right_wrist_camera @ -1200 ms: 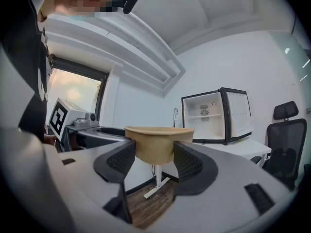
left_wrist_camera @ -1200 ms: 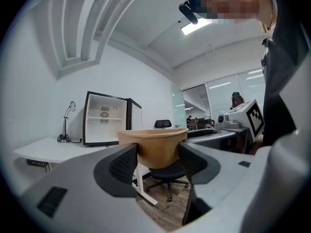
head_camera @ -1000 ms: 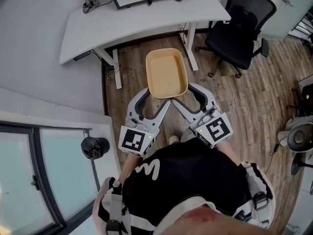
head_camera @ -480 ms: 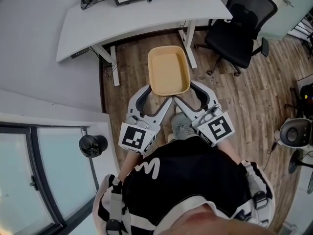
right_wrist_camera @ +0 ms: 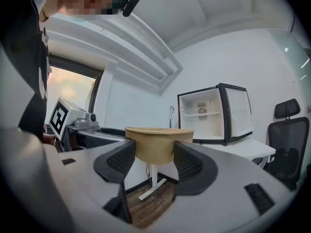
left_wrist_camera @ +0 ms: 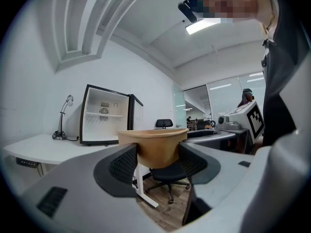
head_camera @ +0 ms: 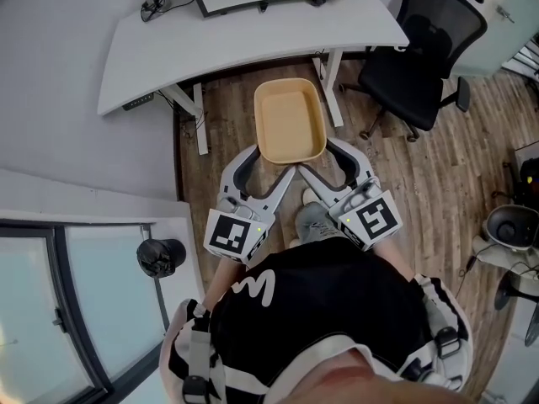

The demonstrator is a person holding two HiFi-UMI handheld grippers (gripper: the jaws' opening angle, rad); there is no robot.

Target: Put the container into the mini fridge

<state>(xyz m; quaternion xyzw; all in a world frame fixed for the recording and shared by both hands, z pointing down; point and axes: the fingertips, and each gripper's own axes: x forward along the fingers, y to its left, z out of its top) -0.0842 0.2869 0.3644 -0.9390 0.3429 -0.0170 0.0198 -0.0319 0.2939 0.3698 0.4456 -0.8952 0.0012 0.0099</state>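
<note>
**Two-gripper carry of the container, fridge ahead**

The tan, round-cornered rectangular container (head_camera: 290, 123), apparently plastic and empty, is held in the air at the upper centre of the head view, above the wood-plank floor (head_camera: 227, 133) and just short of the white desk (head_camera: 253, 36). Its long axis runs up the frame, away from the person and toward the desk.

The left gripper (head_camera: 263, 168) pinches its near left corner and the right gripper (head_camera: 324, 165) its near right corner. In each gripper view the ribbed black pads press against the container's wall (left_wrist_camera: 154, 147) (right_wrist_camera: 158, 144). Neither gripper is nearer the goal; the load is shared evenly.

The black-framed mini fridge (left_wrist_camera: 104, 122) stands on the desk with its door swung open, showing a white interior and one shelf. It lies left of the container in the left gripper view and right of it in the right gripper view (right_wrist_camera: 214, 115), so it is judged to lie straight ahead along the long axis.

A desk lamp (left_wrist_camera: 63, 118) stands beside the fridge, and a black office chair (head_camera: 421, 49) sits at the upper right.

No brand or text is legible. Only the square black-and-white markers on the gripper cubes and a white zigzag mark on the person's black top (head_camera: 257, 291) can be seen.
</note>
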